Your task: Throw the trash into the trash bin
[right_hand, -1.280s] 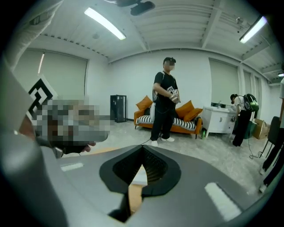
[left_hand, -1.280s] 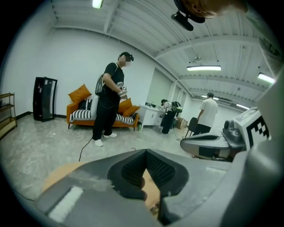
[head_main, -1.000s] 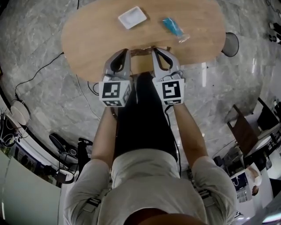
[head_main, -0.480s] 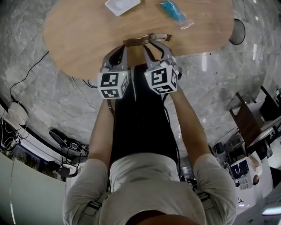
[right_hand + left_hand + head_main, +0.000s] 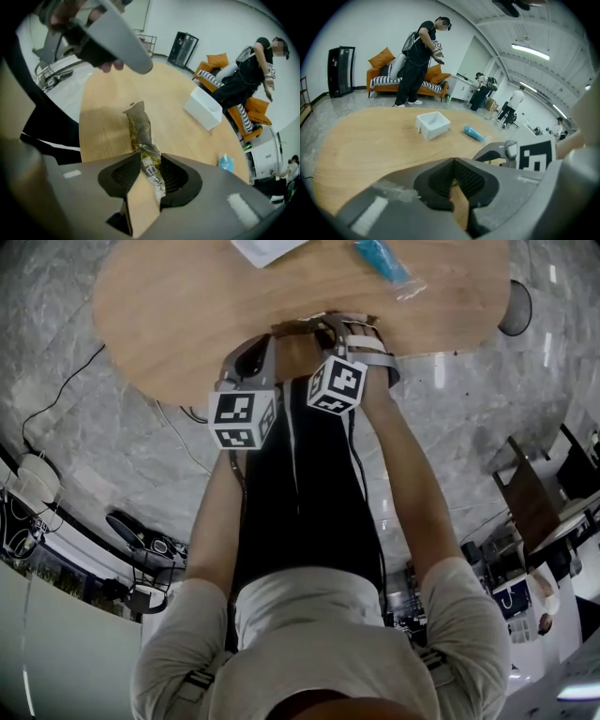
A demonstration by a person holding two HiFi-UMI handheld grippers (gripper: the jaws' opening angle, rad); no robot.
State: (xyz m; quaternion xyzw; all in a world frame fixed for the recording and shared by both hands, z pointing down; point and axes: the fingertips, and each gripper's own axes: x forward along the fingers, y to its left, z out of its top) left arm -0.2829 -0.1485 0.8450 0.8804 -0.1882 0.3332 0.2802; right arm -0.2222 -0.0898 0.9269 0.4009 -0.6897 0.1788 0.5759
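A crumpled brown wrapper [image 5: 314, 324] lies at the near edge of the wooden table [image 5: 169, 315]. My right gripper [image 5: 349, 326] points steeply down over it. In the right gripper view the wrapper [image 5: 138, 126] runs between the jaws of the right gripper [image 5: 149, 159], which are opening, with a strip of table showing beside it. My left gripper [image 5: 265, 341] hovers just left of the wrapper; in its own view the left gripper [image 5: 453, 161] has its tips together and nothing in them. A blue packet [image 5: 384, 261] lies farther back on the table.
A white square tray [image 5: 267, 249] sits at the table's far side, left of the blue packet. A dark round bin-like thing [image 5: 516, 307] stands on the marble floor right of the table. Cables trail on the floor at left. People stand by an orange sofa [image 5: 384, 77].
Both grippers have dropped to the table's near edge. The right one rolled, tipped downward and now straddles the brown wrapper.
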